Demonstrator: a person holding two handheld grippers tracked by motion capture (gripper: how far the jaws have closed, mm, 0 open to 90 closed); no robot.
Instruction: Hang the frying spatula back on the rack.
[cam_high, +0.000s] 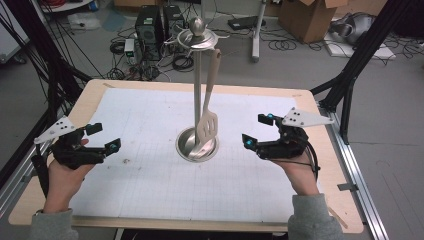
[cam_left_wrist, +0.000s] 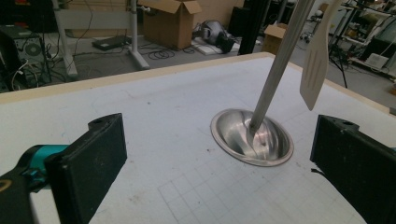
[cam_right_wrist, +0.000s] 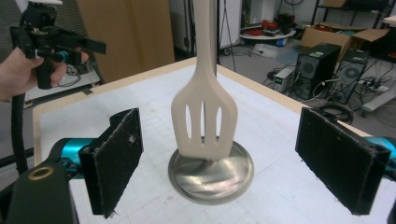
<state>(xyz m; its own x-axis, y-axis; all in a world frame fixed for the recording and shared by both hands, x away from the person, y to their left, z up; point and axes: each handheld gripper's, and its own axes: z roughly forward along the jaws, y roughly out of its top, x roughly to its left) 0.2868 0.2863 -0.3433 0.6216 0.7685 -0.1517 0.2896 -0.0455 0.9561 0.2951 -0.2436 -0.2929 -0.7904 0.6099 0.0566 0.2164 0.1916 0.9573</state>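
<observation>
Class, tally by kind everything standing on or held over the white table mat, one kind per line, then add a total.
Metal utensil stand: 1
Beige slotted spatula hanging from the stand: 1
Hand-held grippers: 2, the left gripper and the right gripper, both with jaws open
Total: 4

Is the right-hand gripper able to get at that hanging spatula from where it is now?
Probably yes. The right gripper is open and faces the spatula, which hangs free above the stand's base, with bare table between them.
</observation>
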